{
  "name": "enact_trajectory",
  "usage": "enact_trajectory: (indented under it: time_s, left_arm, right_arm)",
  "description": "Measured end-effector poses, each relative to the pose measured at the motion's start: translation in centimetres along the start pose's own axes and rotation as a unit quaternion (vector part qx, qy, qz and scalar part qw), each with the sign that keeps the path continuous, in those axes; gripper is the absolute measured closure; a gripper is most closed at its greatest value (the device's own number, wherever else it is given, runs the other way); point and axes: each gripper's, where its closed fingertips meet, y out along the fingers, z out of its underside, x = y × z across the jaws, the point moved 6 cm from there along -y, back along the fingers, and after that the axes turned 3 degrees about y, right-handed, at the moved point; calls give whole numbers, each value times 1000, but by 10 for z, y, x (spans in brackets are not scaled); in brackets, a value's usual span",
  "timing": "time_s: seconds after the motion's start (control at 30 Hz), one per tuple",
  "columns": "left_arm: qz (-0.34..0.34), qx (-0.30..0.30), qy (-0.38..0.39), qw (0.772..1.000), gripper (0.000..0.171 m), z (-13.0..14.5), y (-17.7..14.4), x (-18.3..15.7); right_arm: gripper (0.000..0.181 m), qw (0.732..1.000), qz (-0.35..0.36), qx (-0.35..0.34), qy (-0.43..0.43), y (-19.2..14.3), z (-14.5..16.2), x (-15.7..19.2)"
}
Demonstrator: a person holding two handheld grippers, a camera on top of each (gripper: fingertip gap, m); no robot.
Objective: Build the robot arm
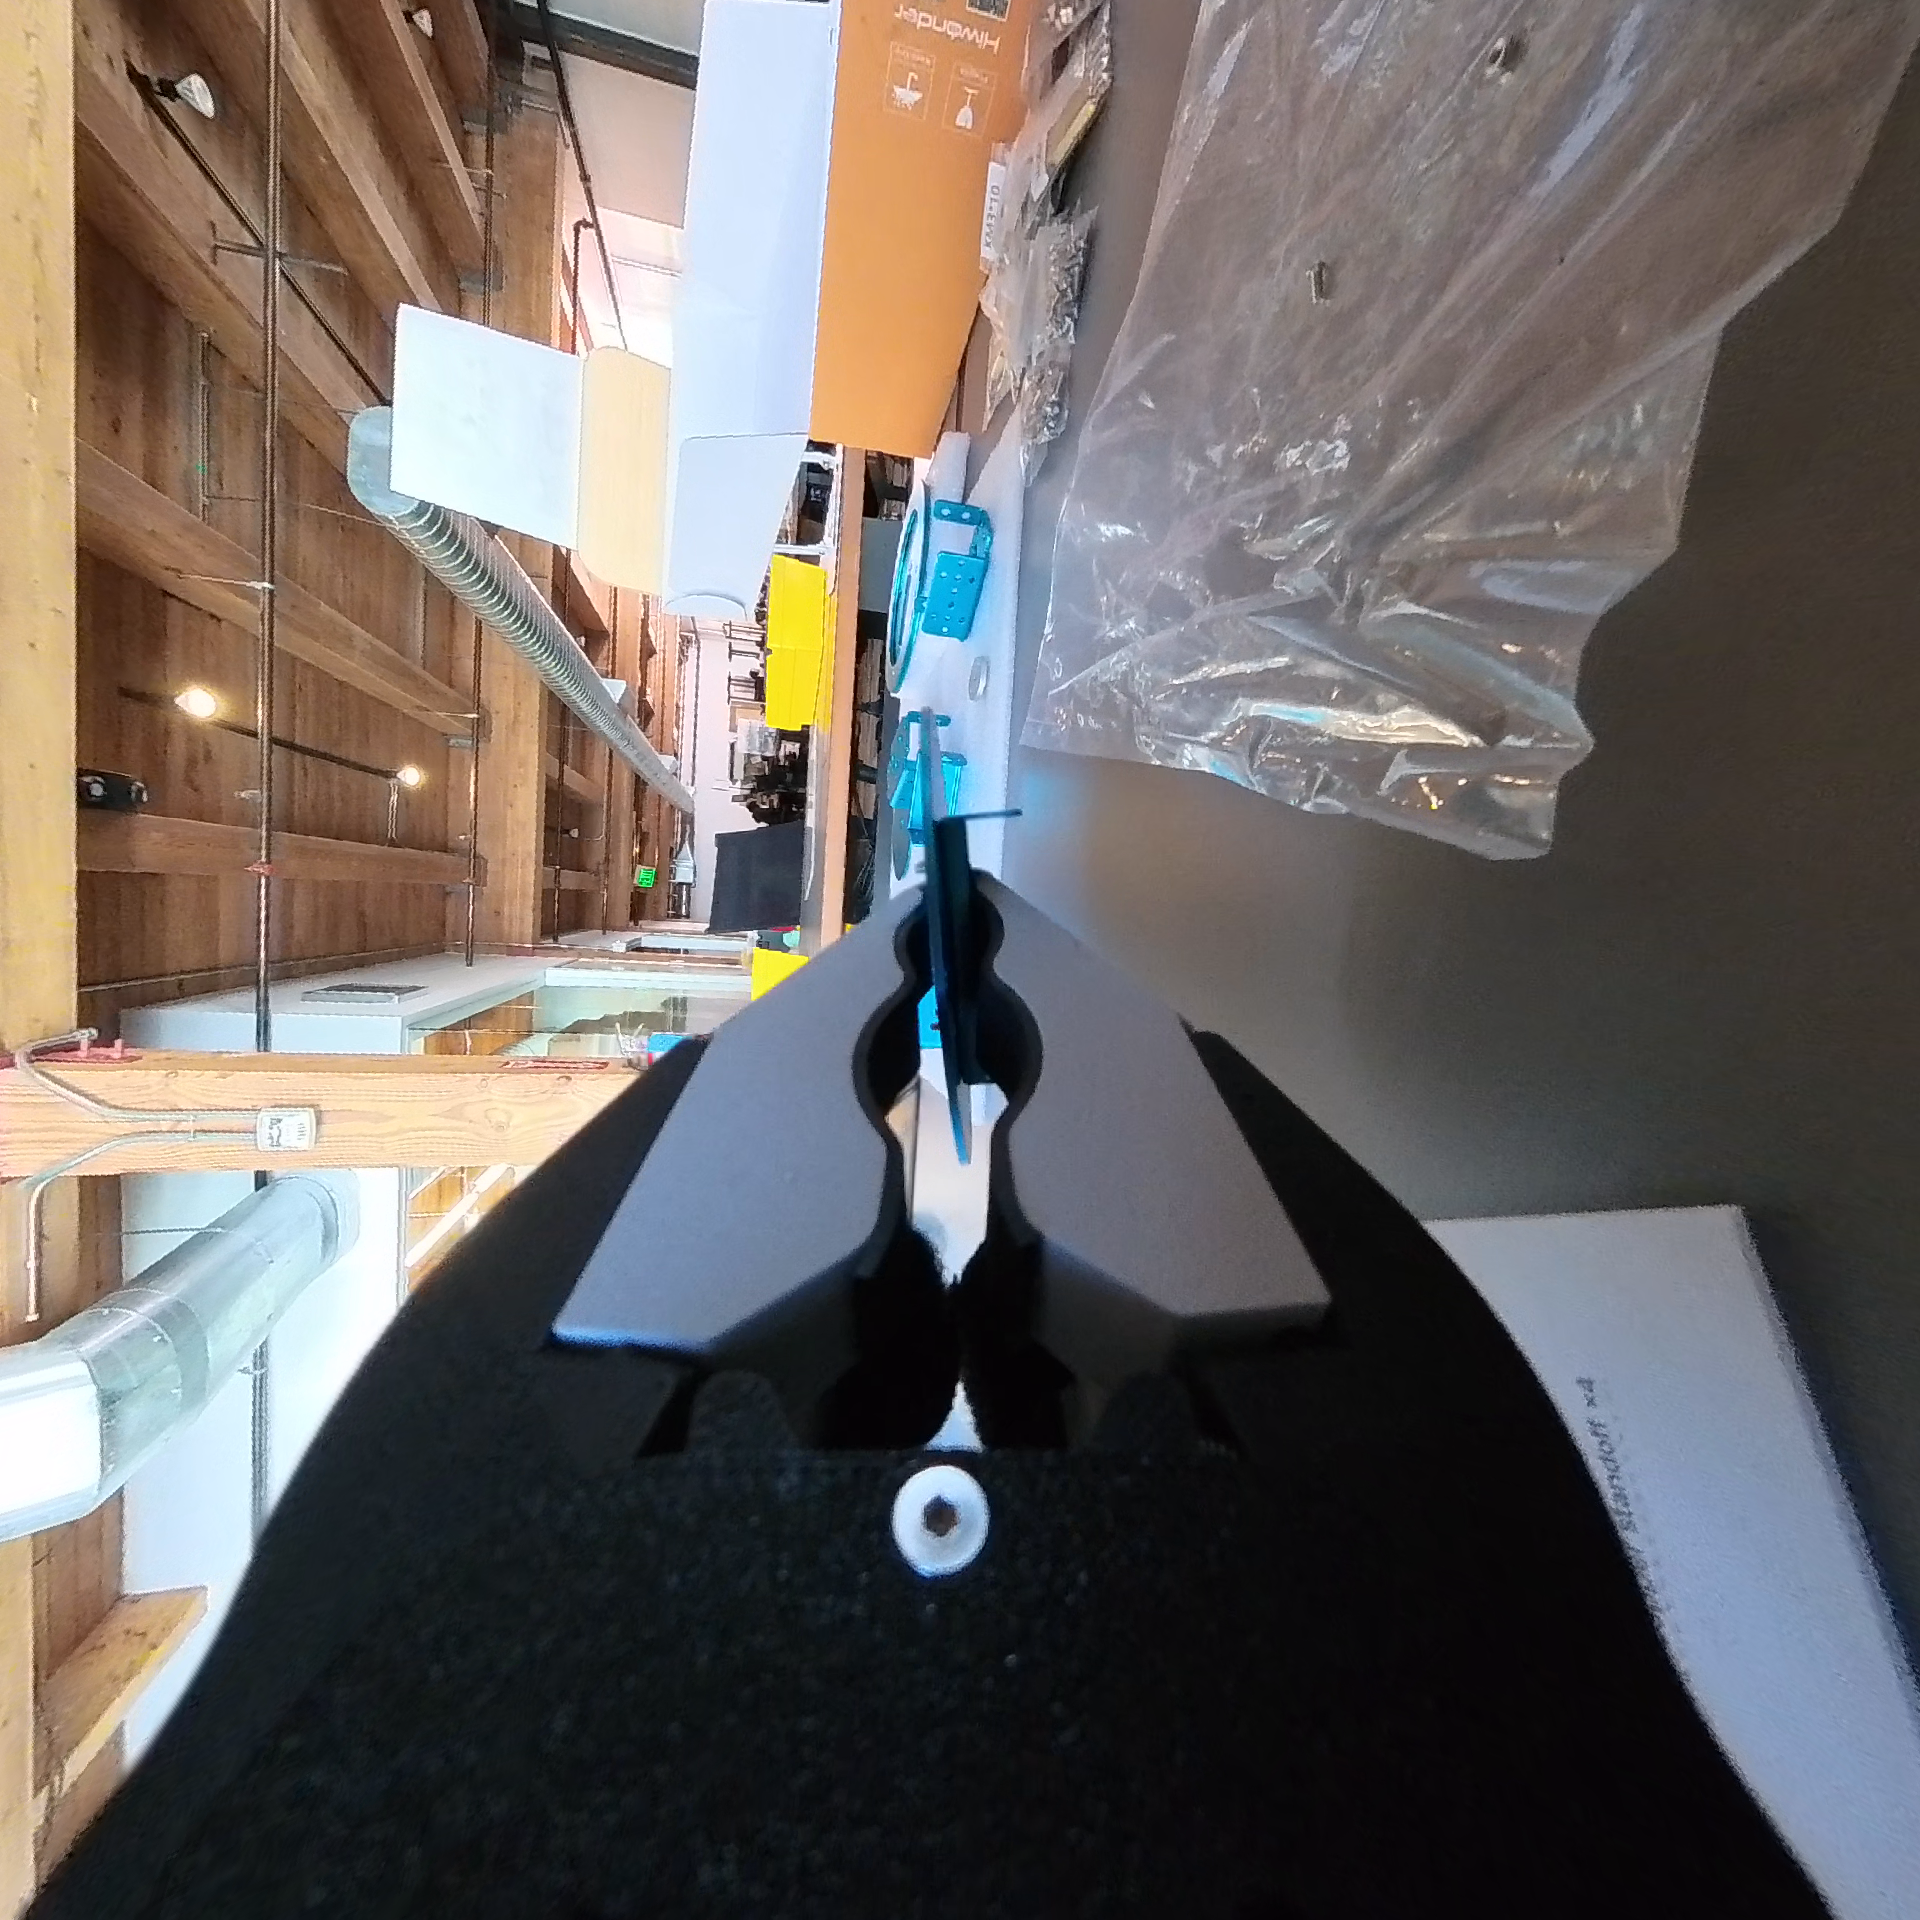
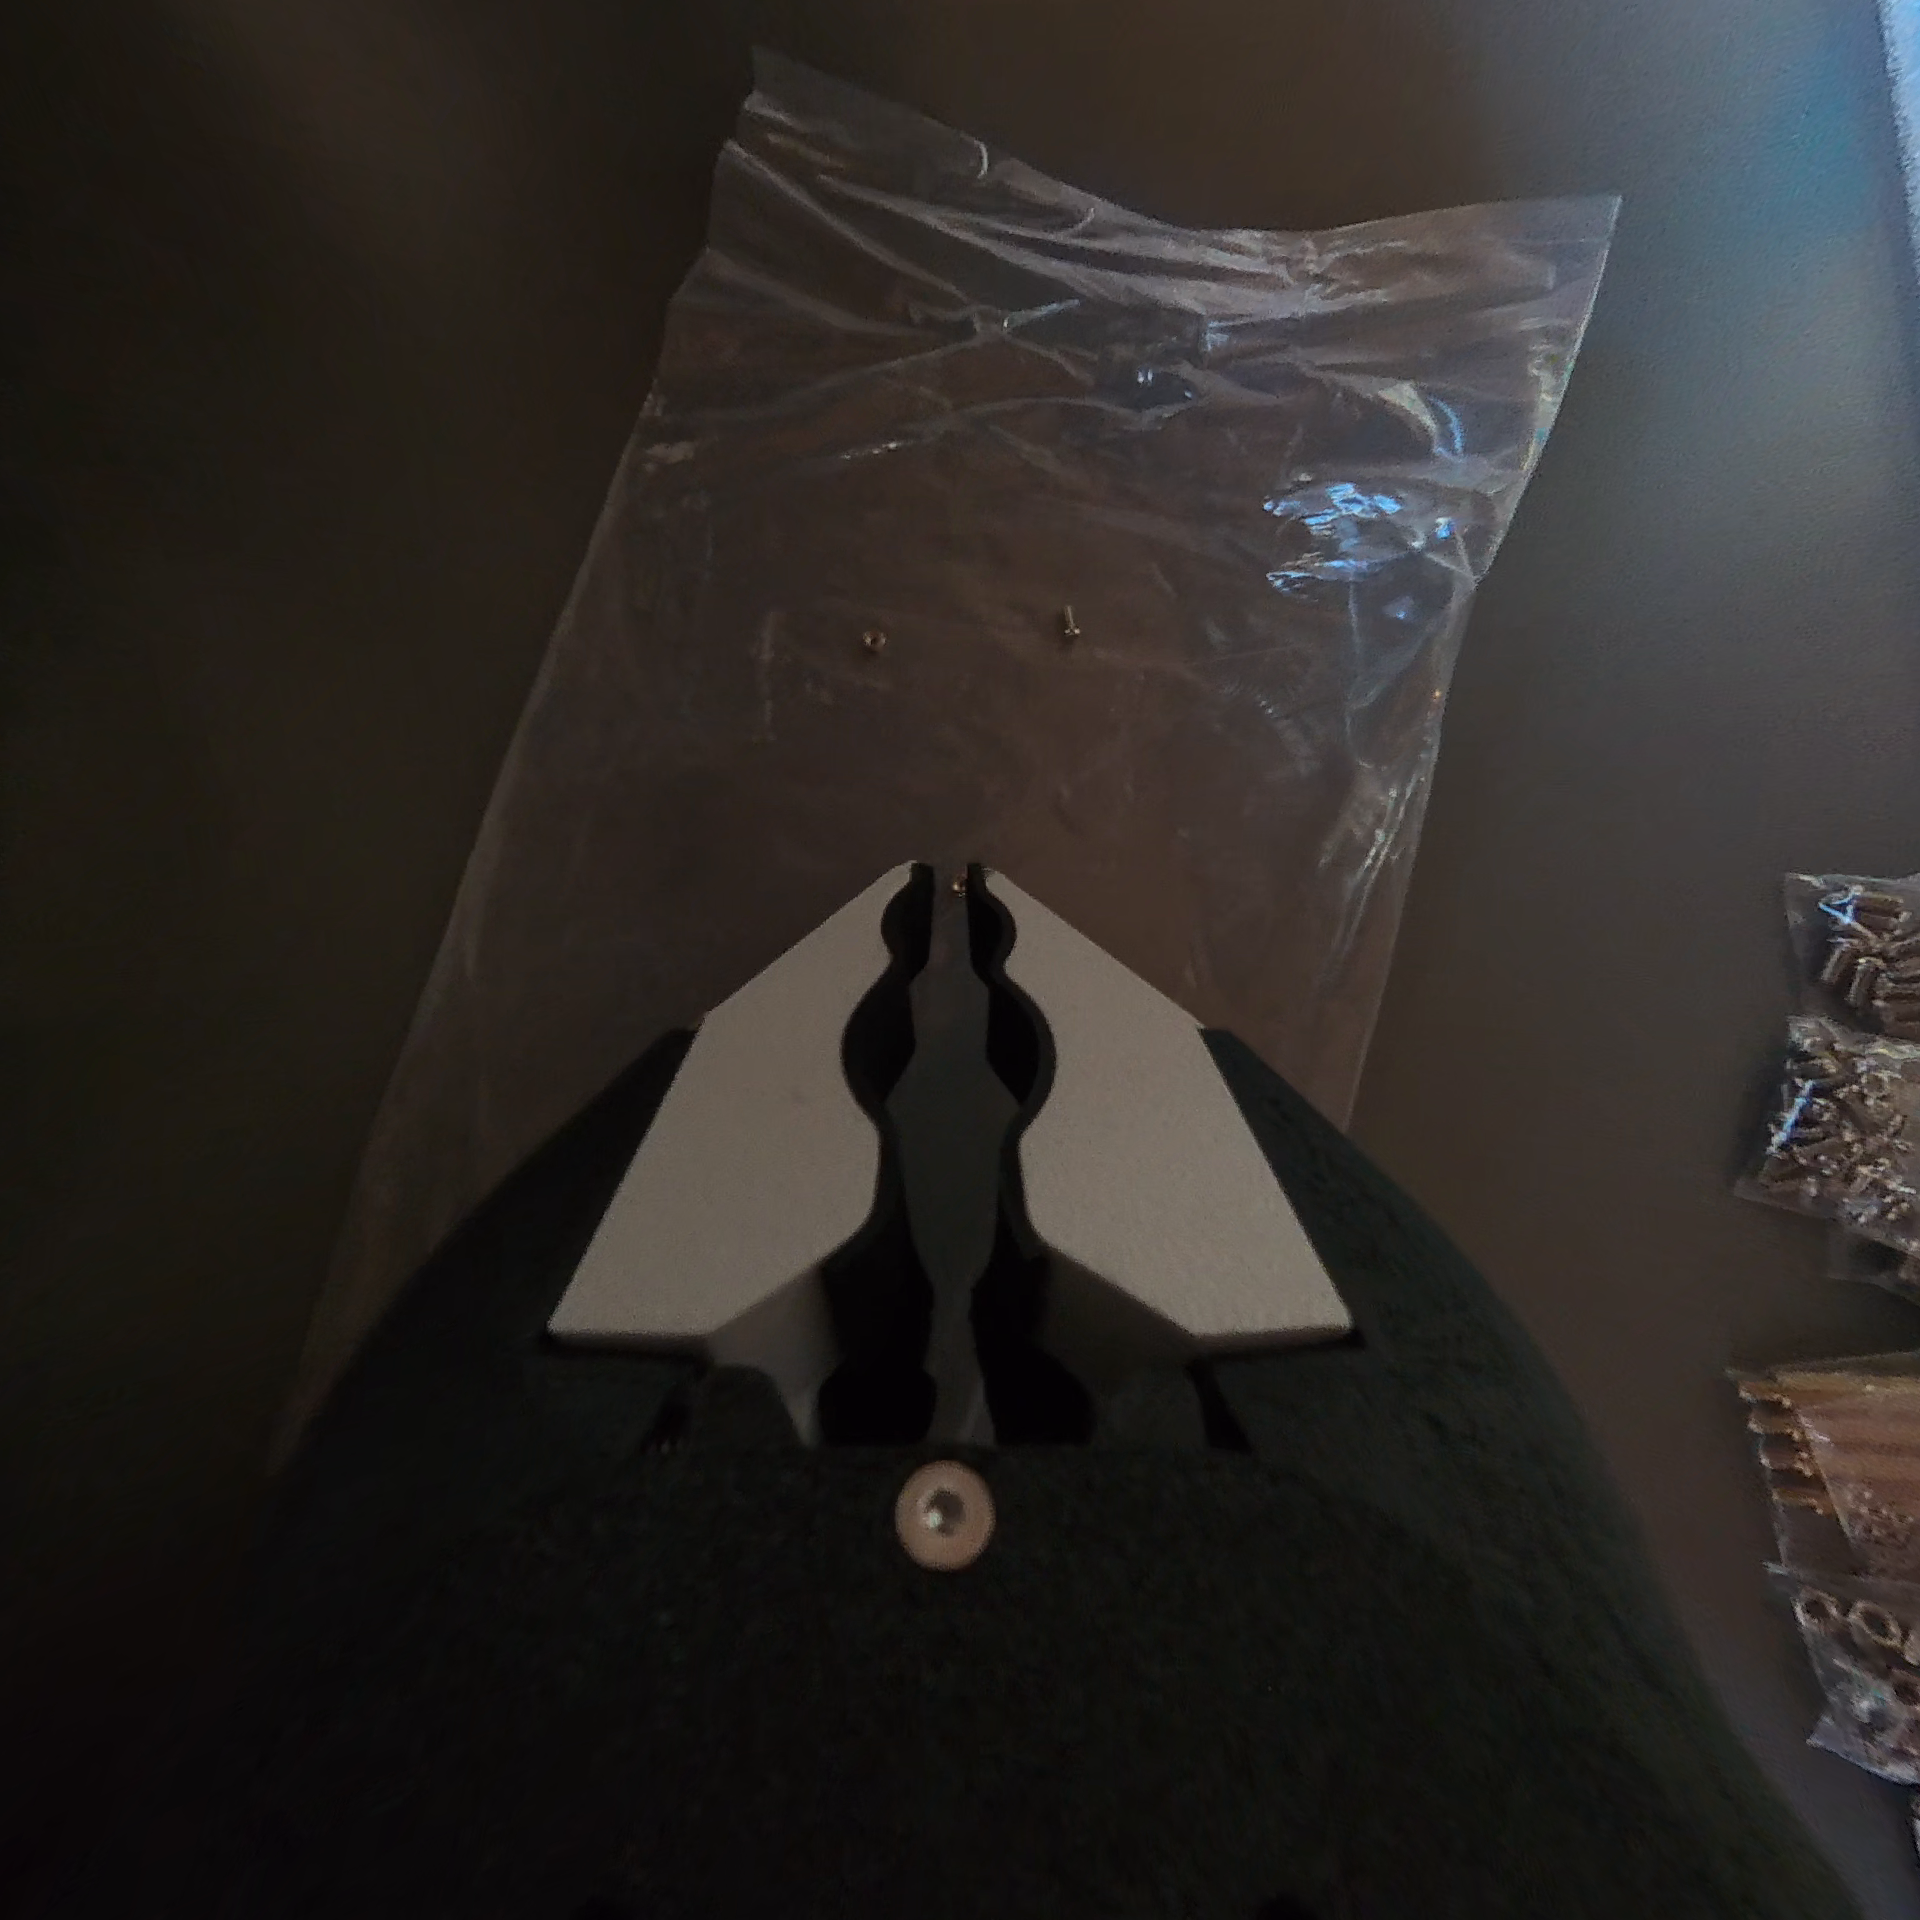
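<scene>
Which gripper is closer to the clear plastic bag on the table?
Right. The right gripper sits over the clear plastic bag, pinching a small screw. The left gripper holds a dark plate beside it.

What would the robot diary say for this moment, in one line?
left tool: shut on thin blue plate | right tool: shut on tiny screw, over clear plastic bag | two loose screws ahead
</scene>
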Motion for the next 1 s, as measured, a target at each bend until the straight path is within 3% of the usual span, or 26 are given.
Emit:
enact_trajectory:
  time_s: [0.77, 1.0]
  left_arm:
    - [-4, -11, 37, 999, 171, -10, -1, -6]
    - [1, -32, 78, 996, 171, -27, -1, -18]
  right_arm:
    - [178, 999, 41, 6, -31, 2, 0, -1]
    - [179, 997, 44, -55, -44, -6, -30, 6]
